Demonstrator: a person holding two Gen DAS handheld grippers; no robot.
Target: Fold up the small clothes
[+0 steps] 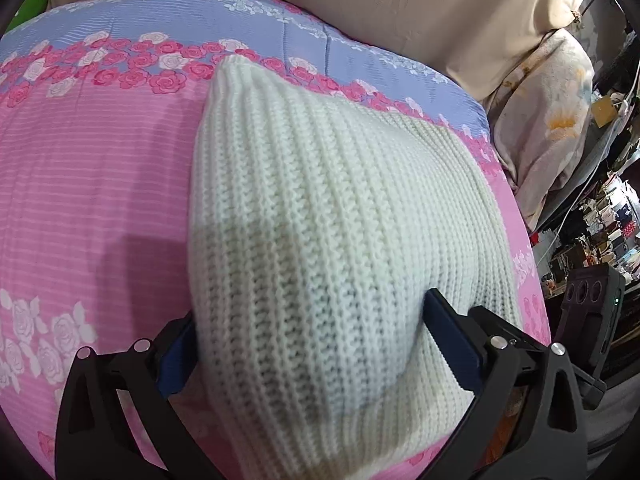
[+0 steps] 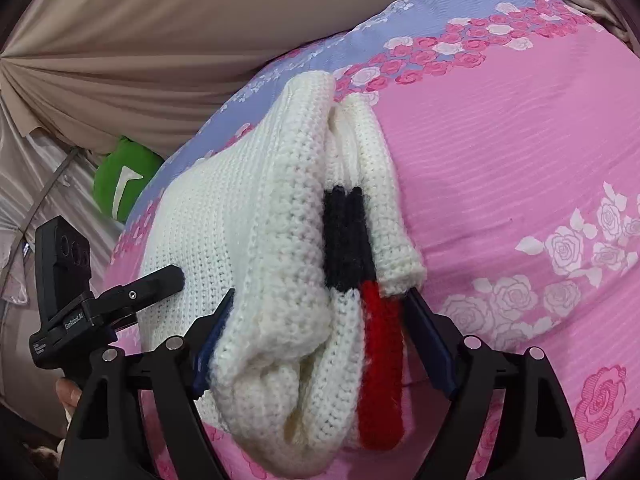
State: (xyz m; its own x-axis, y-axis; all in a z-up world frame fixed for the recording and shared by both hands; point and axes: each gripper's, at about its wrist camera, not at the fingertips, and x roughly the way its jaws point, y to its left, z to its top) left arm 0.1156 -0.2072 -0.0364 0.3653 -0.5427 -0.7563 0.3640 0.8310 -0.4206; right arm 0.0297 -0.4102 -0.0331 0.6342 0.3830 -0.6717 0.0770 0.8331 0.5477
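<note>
Pink quilted bedspread (image 1: 100, 184) with rose print and a lavender band along the far edge serves as the work surface; beige draped fabric (image 2: 160, 40) hangs behind it. Cream ribbed knit garment (image 1: 304, 216) lies folded on the bedspread, its layers stacked.

Left gripper (image 1: 308, 336): black frame, blue-padded fingers set moderately wide apart, one on each side of the garment's near end. The knit bulges between the pads and touches both (firm clamp or loose contact: cannot tell).

Right gripper (image 2: 316, 328): fingers likewise spread around a thick bundle of folded layers, cream knit plus a navy-and-red striped trim (image 2: 360, 280) on its right side. Pads press against the bundle on both sides; it fills the gap.

Green plush object (image 2: 120, 180) sits off the bed's far-left edge in the right wrist view. Cluttered shelves (image 1: 592, 240) are visible at right in the left wrist view.
</note>
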